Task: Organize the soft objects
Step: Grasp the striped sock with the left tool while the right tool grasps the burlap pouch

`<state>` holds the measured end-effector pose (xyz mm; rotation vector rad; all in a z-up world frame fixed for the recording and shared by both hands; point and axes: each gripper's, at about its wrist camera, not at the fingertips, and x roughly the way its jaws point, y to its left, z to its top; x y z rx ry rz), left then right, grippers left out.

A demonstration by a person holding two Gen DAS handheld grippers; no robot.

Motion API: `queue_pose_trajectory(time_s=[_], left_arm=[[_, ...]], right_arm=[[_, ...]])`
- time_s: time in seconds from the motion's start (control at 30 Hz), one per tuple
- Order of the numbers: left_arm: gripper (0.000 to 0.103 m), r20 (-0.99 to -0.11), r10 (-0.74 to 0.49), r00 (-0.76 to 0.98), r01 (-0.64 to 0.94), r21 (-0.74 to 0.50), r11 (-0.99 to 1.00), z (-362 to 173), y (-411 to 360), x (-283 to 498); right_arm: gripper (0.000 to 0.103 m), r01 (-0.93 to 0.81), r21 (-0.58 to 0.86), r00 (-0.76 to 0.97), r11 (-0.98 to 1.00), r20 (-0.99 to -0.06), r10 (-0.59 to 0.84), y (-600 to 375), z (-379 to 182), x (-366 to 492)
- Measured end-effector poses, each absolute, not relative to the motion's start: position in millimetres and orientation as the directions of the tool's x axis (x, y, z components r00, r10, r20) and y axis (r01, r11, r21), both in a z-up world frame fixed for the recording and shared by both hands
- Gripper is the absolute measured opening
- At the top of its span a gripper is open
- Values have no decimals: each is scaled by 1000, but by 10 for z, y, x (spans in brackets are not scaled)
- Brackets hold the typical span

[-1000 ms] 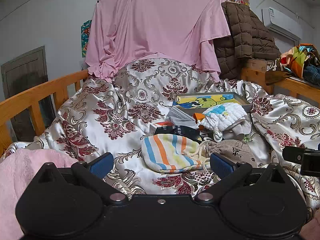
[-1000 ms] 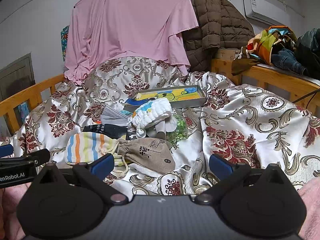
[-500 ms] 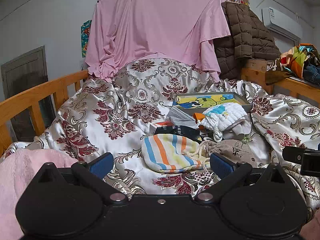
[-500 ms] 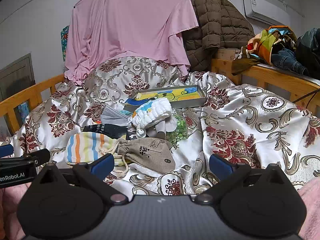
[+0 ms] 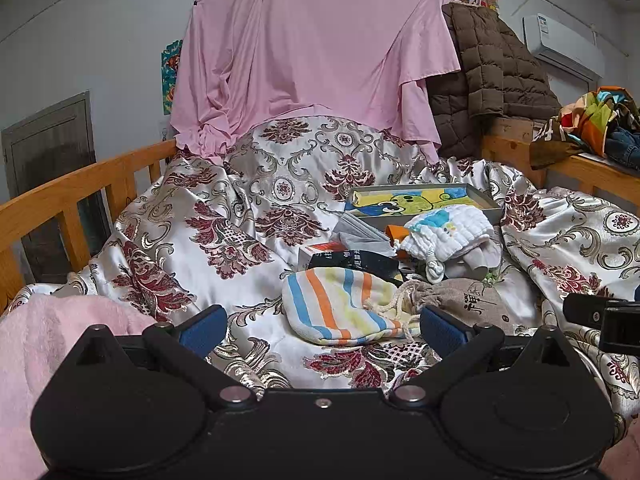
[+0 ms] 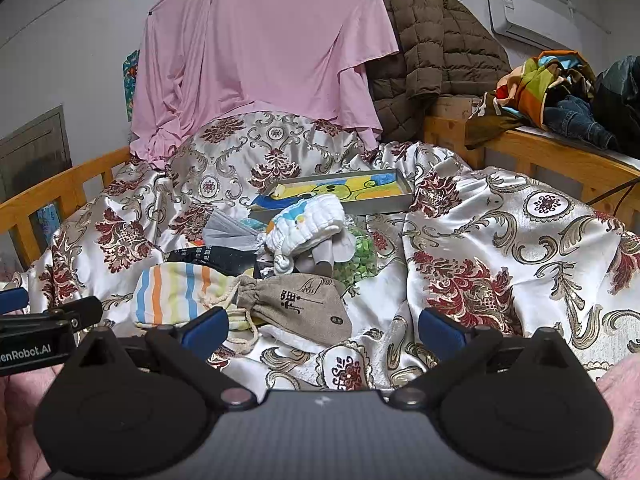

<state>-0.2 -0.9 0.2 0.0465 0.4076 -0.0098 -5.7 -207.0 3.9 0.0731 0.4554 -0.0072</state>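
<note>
A pile of soft things lies on a floral satin bedspread (image 5: 224,240). A striped drawstring pouch (image 5: 340,306) lies nearest, with a grey-brown drawstring pouch (image 5: 468,302) to its right; both also show in the right wrist view (image 6: 172,294) (image 6: 300,306). Behind them a white quilted cloth bundle (image 5: 448,232) (image 6: 308,224) rests on a dark packet (image 5: 356,262). A shallow box with a cartoon picture (image 5: 424,202) (image 6: 340,192) lies further back. My left gripper (image 5: 322,326) is open and empty, just short of the striped pouch. My right gripper (image 6: 322,326) is open and empty, in front of the grey-brown pouch.
A wooden bed rail (image 5: 60,204) runs along the left and another (image 6: 540,152) on the right with heaped clothes (image 6: 560,88). A pink sheet (image 5: 312,48) and brown quilted jacket (image 5: 492,68) hang behind. A pink fleece (image 5: 44,340) lies near left. A bag of green pieces (image 6: 356,258) sits by the bundle.
</note>
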Motion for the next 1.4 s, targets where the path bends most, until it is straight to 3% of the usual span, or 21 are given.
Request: queue_pose_trajectory(time_s=[0.23, 0.7, 0.93, 1.03, 1.23, 1.4], left_arm=[[102, -429, -7, 903, 25, 35, 999, 19, -15, 75], [102, -700, -155, 697, 90, -130, 987, 14, 262, 1351], [102, -789, -102, 605, 79, -69, 995, -223, 300, 2053], [102, -818, -135, 559, 71, -115, 991, -376, 329, 2208], [94, -842, -228, 489, 55, -231, 971, -569, 363, 2376], [80, -850, -266, 455, 76, -261, 962, -643, 302, 2391]], right_arm=[[103, -1, 99, 868, 995, -494, 50, -2084, 28, 47], [103, -195, 101, 698, 976, -684, 210, -2214, -85, 1245], [103, -278, 108, 636, 954, -723, 268, -2269, -351, 1863], [103, -288, 143, 611, 947, -734, 297, -2290, -464, 2034], [102, -314, 143, 560, 939, -770, 305, -2226, -615, 2195], [89, -294, 184, 536, 938, -780, 321, -2256, -662, 2244]])
